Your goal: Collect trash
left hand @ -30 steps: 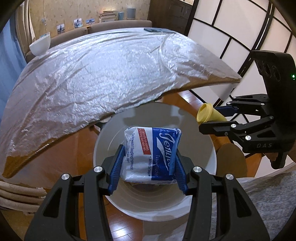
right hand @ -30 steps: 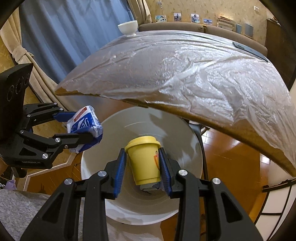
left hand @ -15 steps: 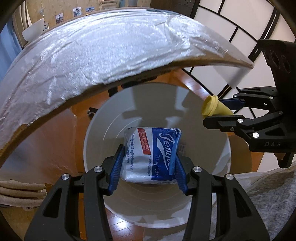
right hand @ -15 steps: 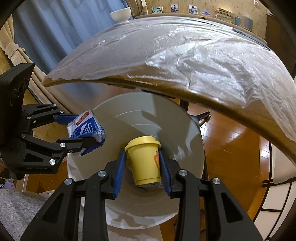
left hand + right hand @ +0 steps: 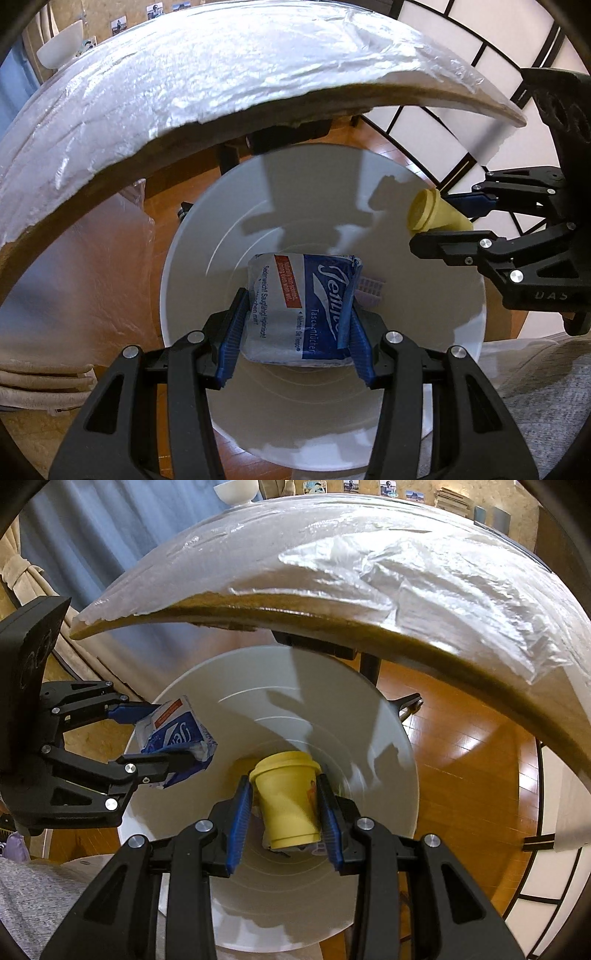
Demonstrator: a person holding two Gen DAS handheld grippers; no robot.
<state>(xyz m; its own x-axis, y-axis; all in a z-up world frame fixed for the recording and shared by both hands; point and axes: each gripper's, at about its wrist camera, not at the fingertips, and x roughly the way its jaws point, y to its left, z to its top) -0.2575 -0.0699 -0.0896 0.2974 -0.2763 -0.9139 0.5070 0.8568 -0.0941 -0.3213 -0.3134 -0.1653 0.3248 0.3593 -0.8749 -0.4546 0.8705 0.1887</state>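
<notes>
My left gripper [image 5: 295, 317] is shut on a blue and white tissue pack [image 5: 301, 306] and holds it over the mouth of a white round bin [image 5: 192, 258]. My right gripper [image 5: 286, 805] is shut on a yellow cup [image 5: 288, 805] and holds it over the same bin [image 5: 391, 775]. In the left wrist view the right gripper [image 5: 439, 225] with the cup [image 5: 432, 216] is at the bin's right rim. In the right wrist view the left gripper [image 5: 173, 734] with the pack [image 5: 173, 738] is at the bin's left rim. Some trash lies at the bin's bottom.
A table covered in clear plastic [image 5: 221, 74] overhangs the bin's far side [image 5: 369, 572]. A white bowl [image 5: 61, 44] stands at its far corner. The floor [image 5: 461, 746] is wooden. A paper screen wall [image 5: 461, 55] is at the right, blue curtains [image 5: 92, 535] at the left.
Both grippers have moved down and forward, further over the bin and closer to its mouth. The table edge now sits higher in both views. Each still holds its item.
</notes>
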